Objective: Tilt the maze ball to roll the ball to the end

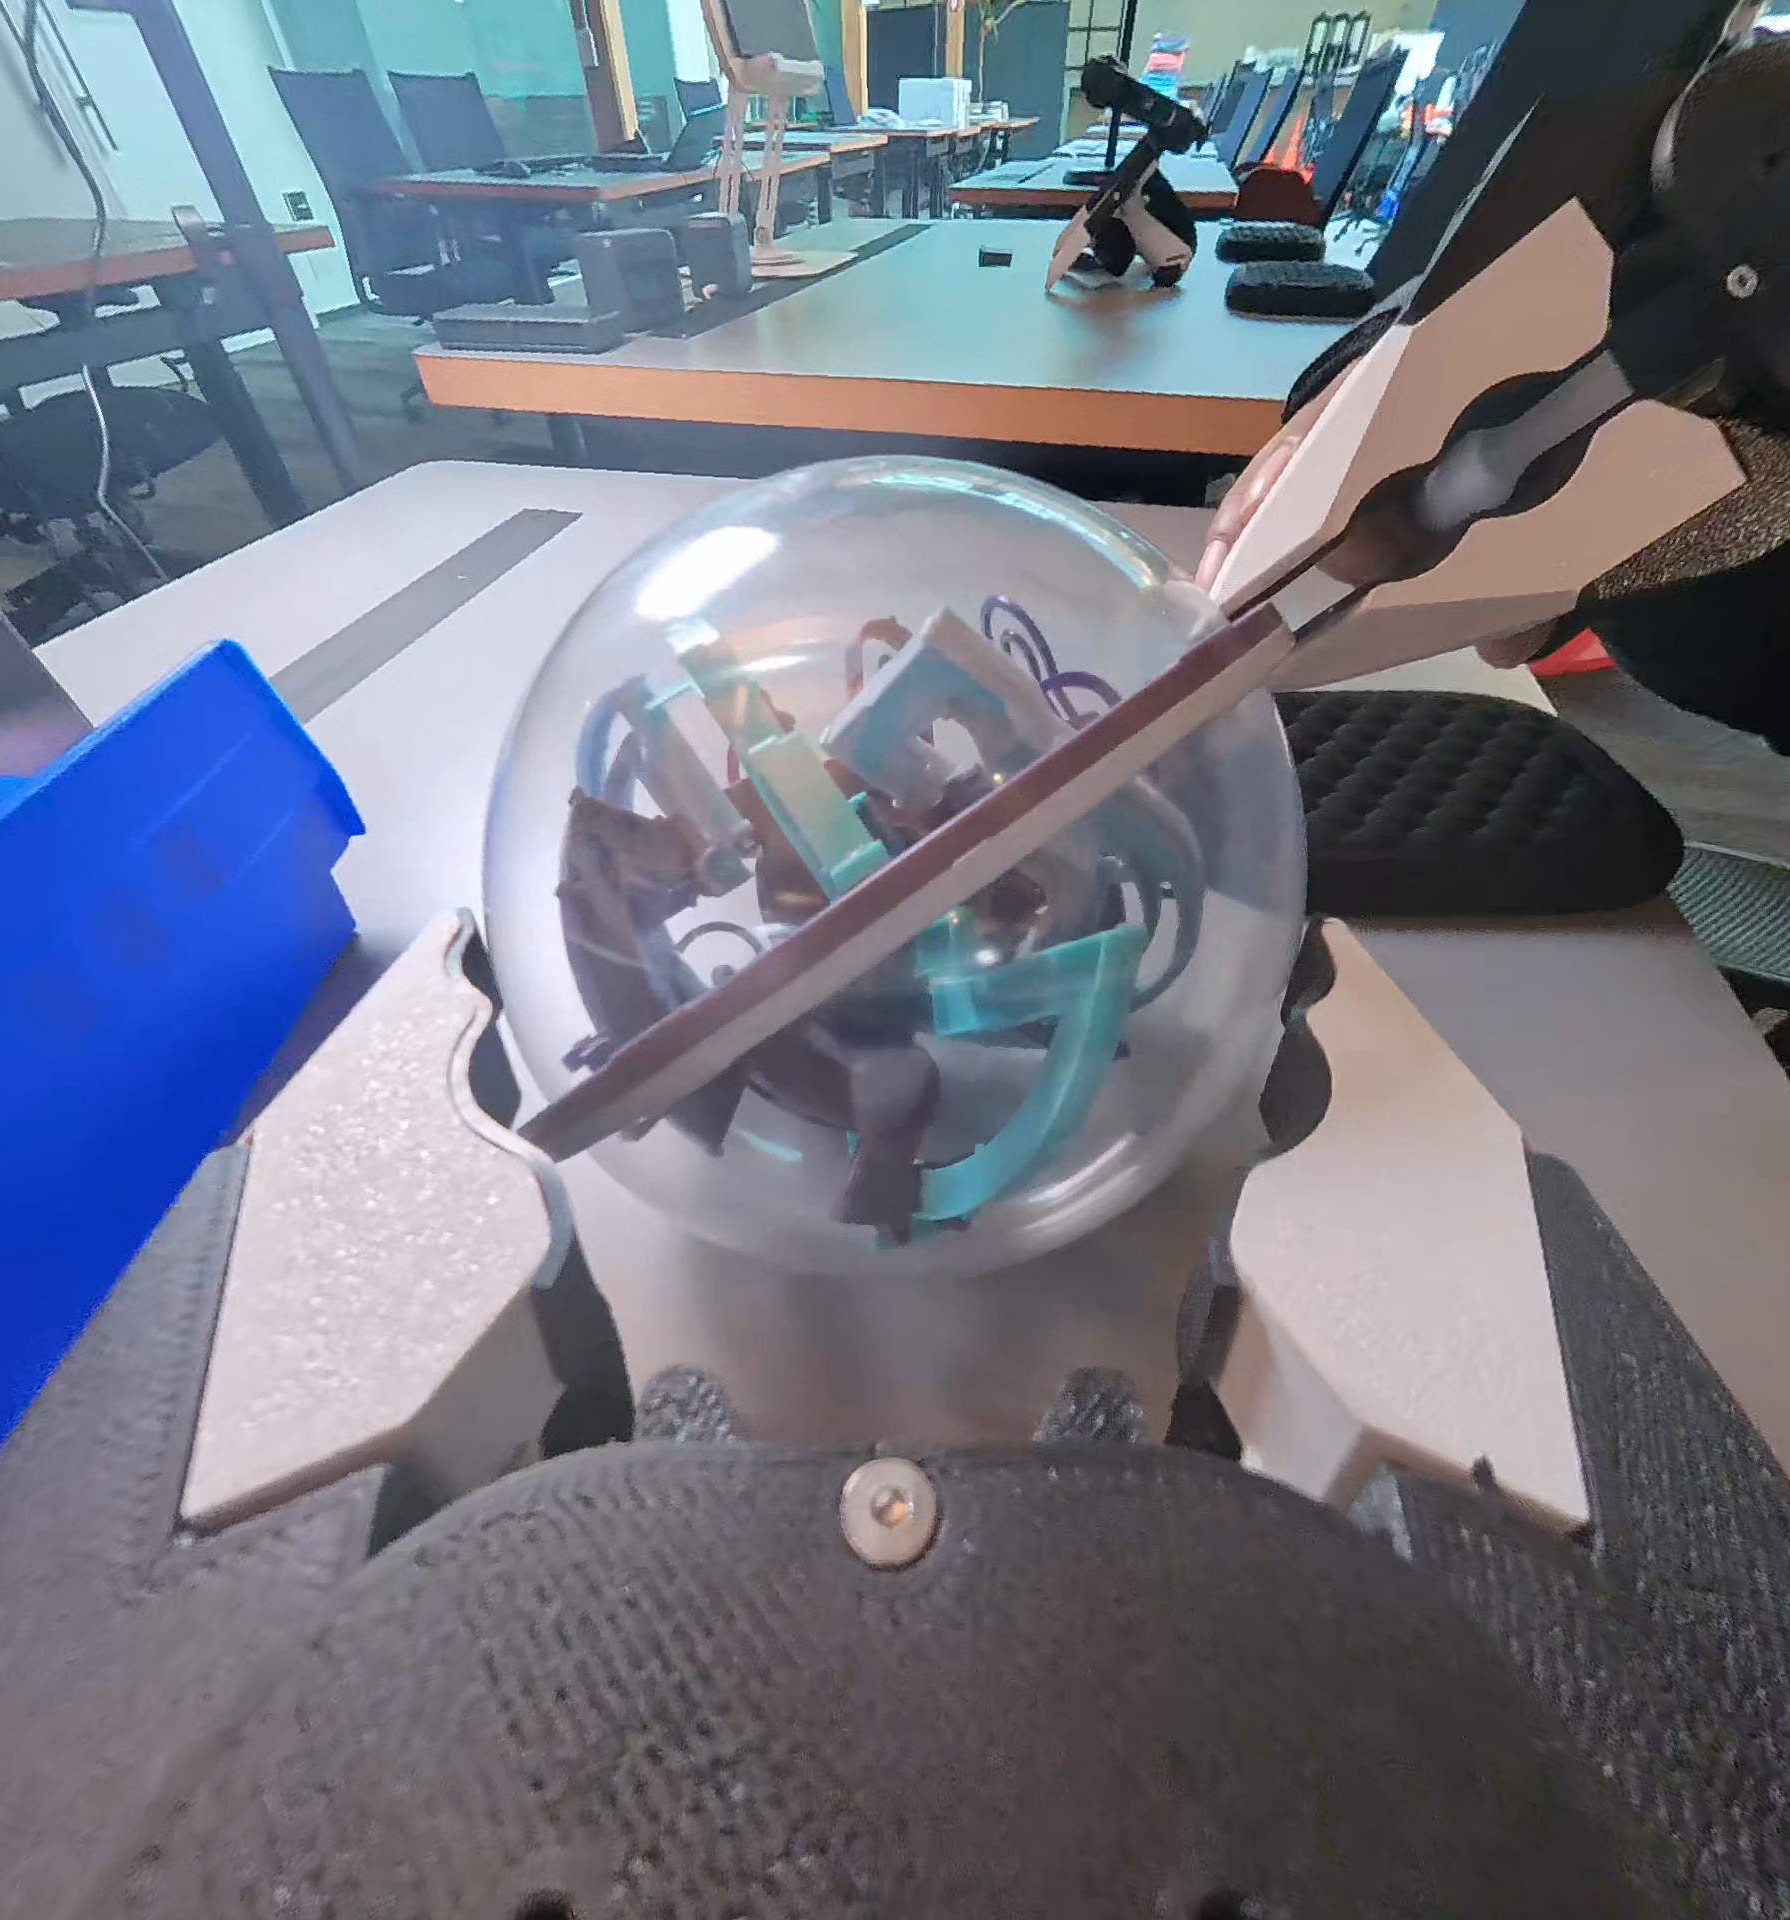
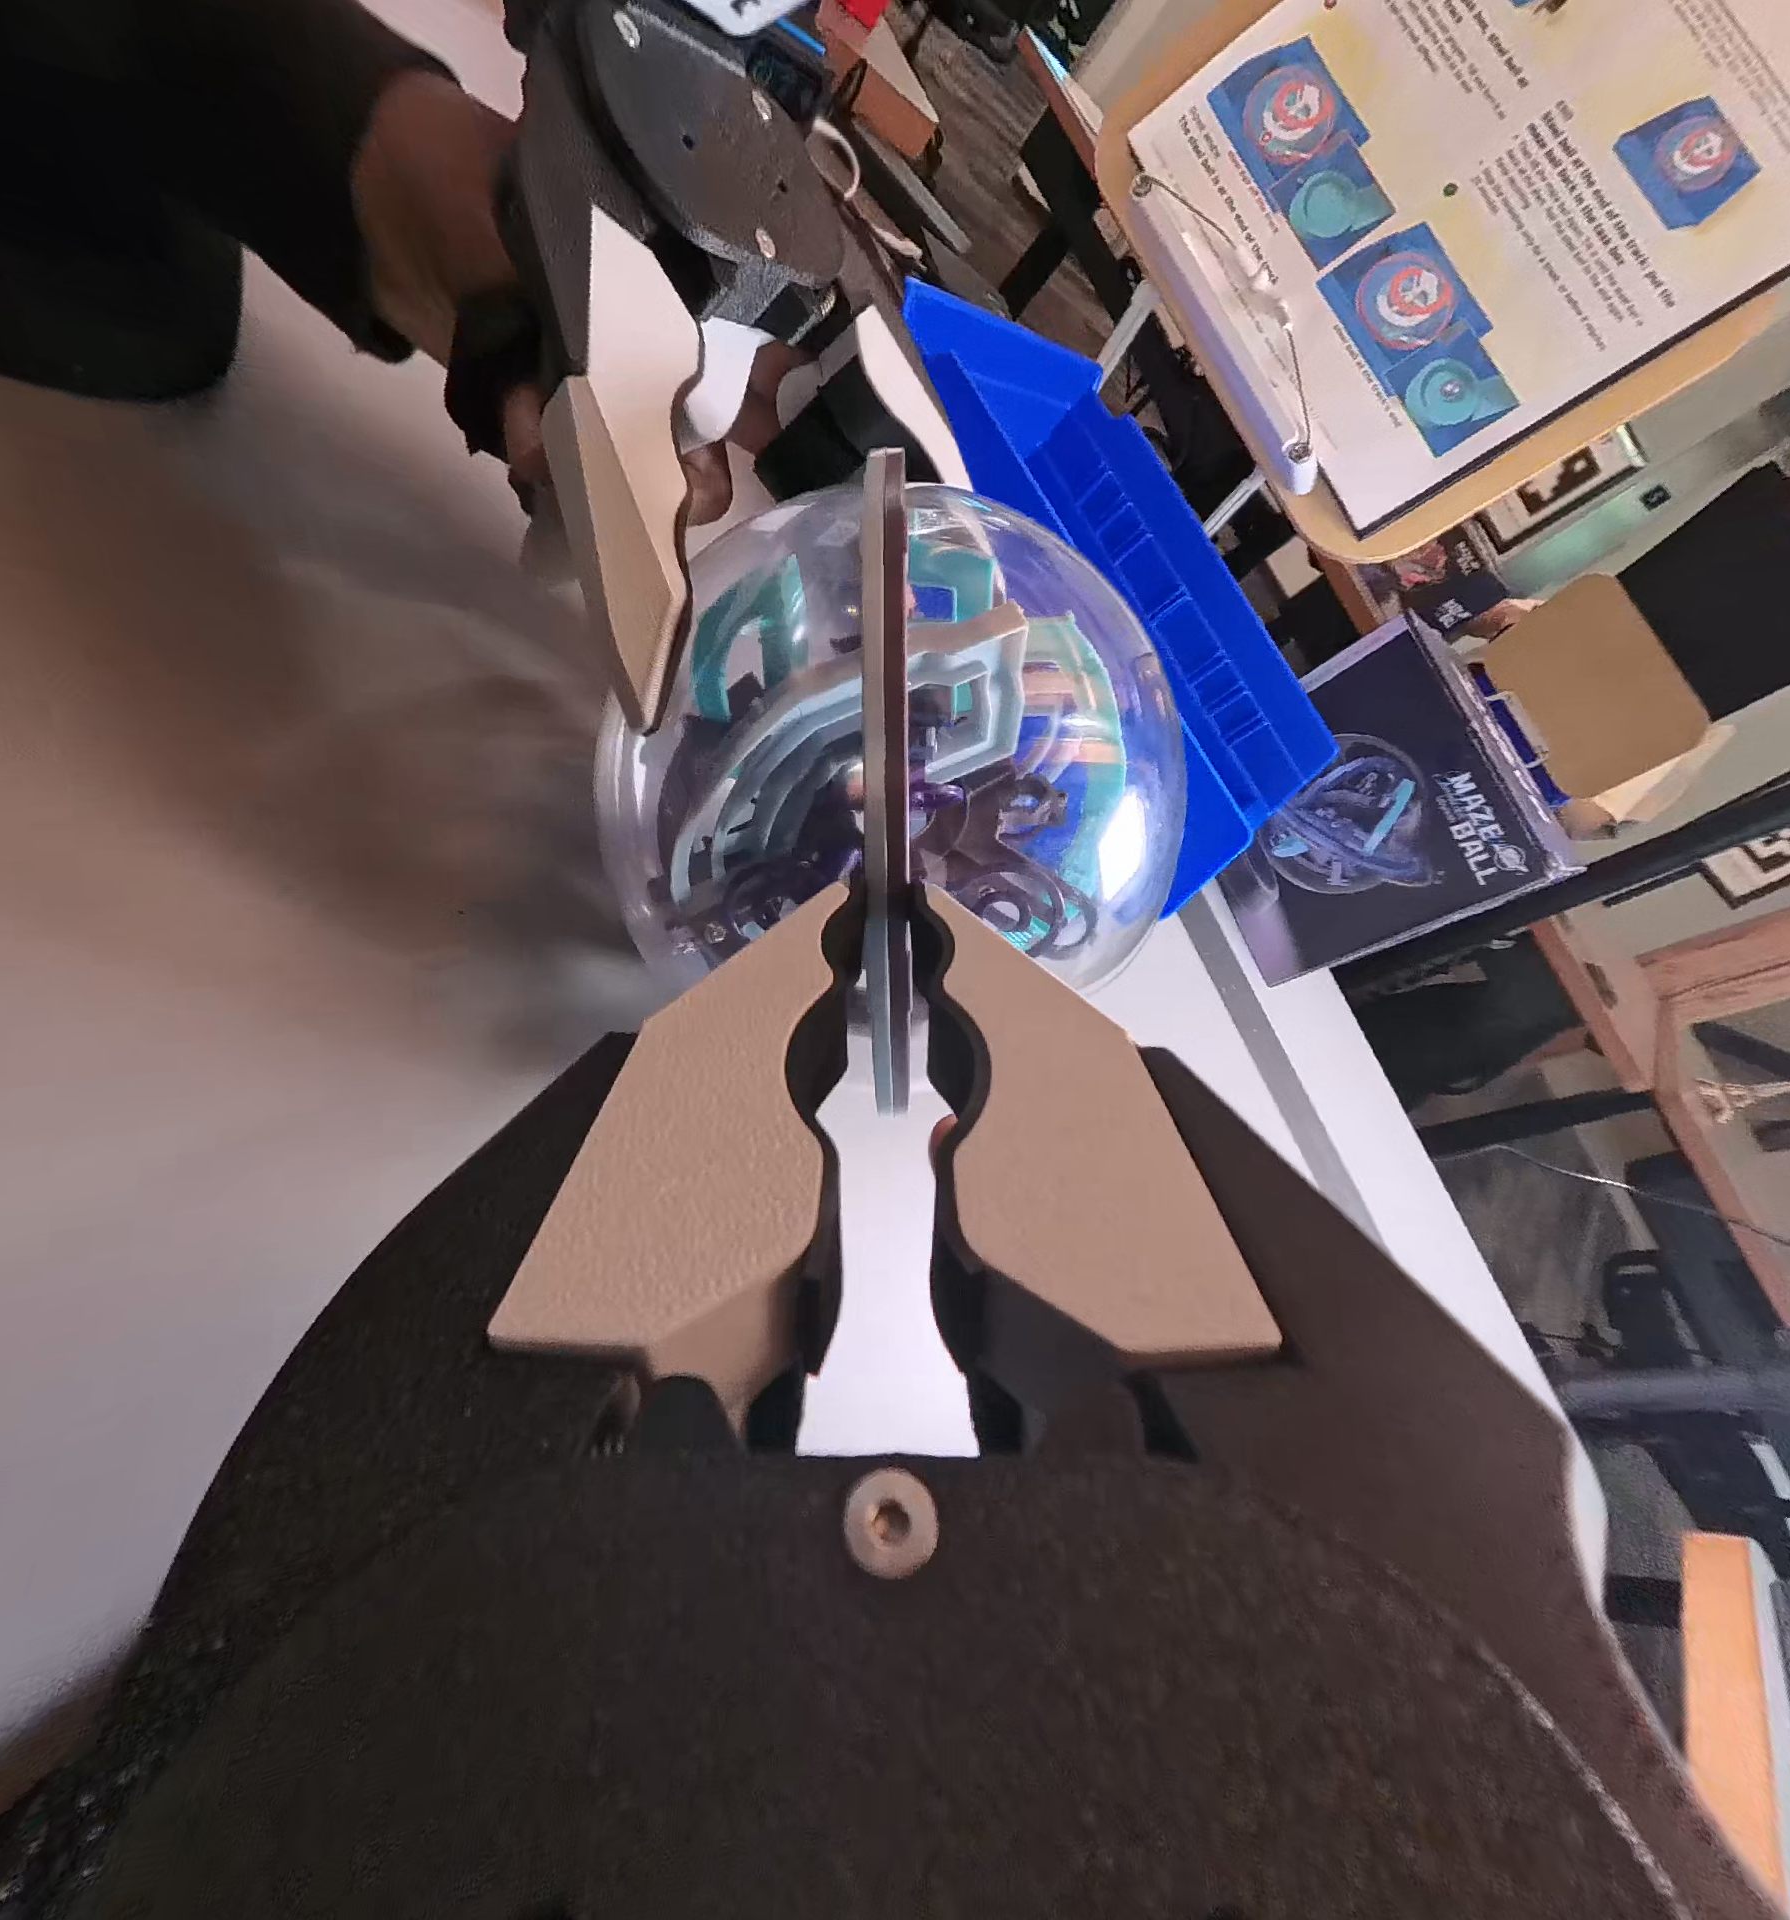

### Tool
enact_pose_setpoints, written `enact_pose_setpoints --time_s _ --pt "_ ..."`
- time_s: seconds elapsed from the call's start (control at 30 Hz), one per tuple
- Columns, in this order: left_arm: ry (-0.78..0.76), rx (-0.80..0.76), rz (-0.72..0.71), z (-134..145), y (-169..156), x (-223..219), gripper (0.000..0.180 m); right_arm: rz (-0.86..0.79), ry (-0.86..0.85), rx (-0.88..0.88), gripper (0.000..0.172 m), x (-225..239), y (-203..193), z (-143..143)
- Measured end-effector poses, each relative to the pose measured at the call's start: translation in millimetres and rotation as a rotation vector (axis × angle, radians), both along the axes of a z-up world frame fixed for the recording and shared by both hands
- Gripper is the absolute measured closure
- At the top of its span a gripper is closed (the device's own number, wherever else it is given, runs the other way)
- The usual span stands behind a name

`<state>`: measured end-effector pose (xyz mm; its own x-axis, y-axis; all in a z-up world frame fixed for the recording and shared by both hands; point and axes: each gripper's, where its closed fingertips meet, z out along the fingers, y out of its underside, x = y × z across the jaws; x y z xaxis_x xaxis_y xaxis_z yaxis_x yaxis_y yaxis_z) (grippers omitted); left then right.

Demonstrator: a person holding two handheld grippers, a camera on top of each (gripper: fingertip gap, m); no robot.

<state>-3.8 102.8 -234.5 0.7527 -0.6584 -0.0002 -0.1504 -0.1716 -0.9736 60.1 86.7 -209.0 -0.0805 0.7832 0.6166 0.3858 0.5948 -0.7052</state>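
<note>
Tilting is under way: the right tongs (image 2: 883, 914) clamp the rim (image 2: 883, 665) of the maze ball (image 1: 891, 862) above the counter (image 1: 371, 582); the left tongs (image 1: 886, 1023), spread wide, cradle its sides. Next, probably gentle wrist rolls.

maze ball (image 1: 896, 873): clear shell, teal, purple, brown tracks, brown-grey ring. bin (image 1: 122, 935) bright blue. counter (image 1: 1597, 1039) pale grey. claws tan, black.

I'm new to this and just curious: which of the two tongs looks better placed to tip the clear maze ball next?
The right tongs, I'd guess. They are clamped on the flat ring around the maze ball, so turning them should tilt it. The left tongs stand wide open around the ball, with a gap showing at the right-hand finger.
</note>
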Motion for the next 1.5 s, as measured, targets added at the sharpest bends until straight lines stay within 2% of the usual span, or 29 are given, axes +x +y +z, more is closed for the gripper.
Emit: enact_pose_setpoints --time_s 0.03,0.07,0.1,0.23,0.27,0.33,0.4,0.47,0.57,0.7,0.83,0.9,0.97,1.27,1.5 --pt "-0.013 -0.004 0.0 0.4 1.1 -0.6 0.035 0.007 0.005 -0.016 0.167 -0.5 0.9 0.5" --pt "-0.024 -0.007 0.002 1.0 2.1 -1.2 0.035 0.022 0.007 -0.043 0.163 -0.8 0.2 0.1" --pt "-0.037 -0.012 0.005 1.5 3.1 -1.8 0.035 0.036 0.008 -0.076 0.15 -0.8 -0.2 -0.4" --pt "-0.086 -0.047 0.013 3.3 8.7 -4.4 0.036 0.055 -0.018 -0.133 0.076 -2.2 11.8 -3.7" --pt "-0.105 -0.059 0.015 4.0 11.1 -5.1 0.037 0.068 -0.048 -0.133 0.064 -3.9 16.3 -9.4" --pt "-0.142 -0.088 0.009 5.6 15.4 -5.8 0.037 0.104 -0.087 -0.149 0.048 -9.9 26.8 -21.9" --pt "-0.182 -0.119 0.008 7.3 20.0 -6.7 0.038 0.129 -0.1 -0.203 0.041 -18.4 39.4 -33.4" --pt "-0.208 -0.138 0.007 8.4 22.7 -7.6 0.04 0.159 -0.083 -0.28 0.036 -26.9 45.4 -39.3" --pt "-0.228 -0.137 0.016 8.0 23.4 -10.2 0.041 0.163 -0.018 -0.331 0.046 -34.4 51.0 -32.8" --pt "-0.22 -0.103 -0.002 8.3 19.7 -8.9 0.037 0.172 0.013 -0.352 0.046 -34.8 50.4 -34.2" --pt "-0.078 -0.039 -0.056 -7.3 10.6 -4.8 0.03 0.178 0.028 -0.393 0.047 -31.5 51.7 -36.5" --pt "0.064 -0.044 -0.041 -29.0 13.2 -7.5 0.029 0.186 0.041 -0.417 0.047 -30.8 52.2 -36.5" --pt "0.096 -0.062 -0.021 -37.7 18.4 -5.4 0.027 0.194 0.058 -0.445 0.048 -30.8 52.3 -35.8" --pt "0.132 0.044 0.009 -21.6 18.9 1.6 0.031 0.22 0.091 -0.561 0.047 -24.7 51.2 -38.5" --pt "0.139 0.042 -0.001 -23.9 12.4 -1.9 0.032 0.238 0.108 -0.553 0.048 -26.1 45.2 -36.5"
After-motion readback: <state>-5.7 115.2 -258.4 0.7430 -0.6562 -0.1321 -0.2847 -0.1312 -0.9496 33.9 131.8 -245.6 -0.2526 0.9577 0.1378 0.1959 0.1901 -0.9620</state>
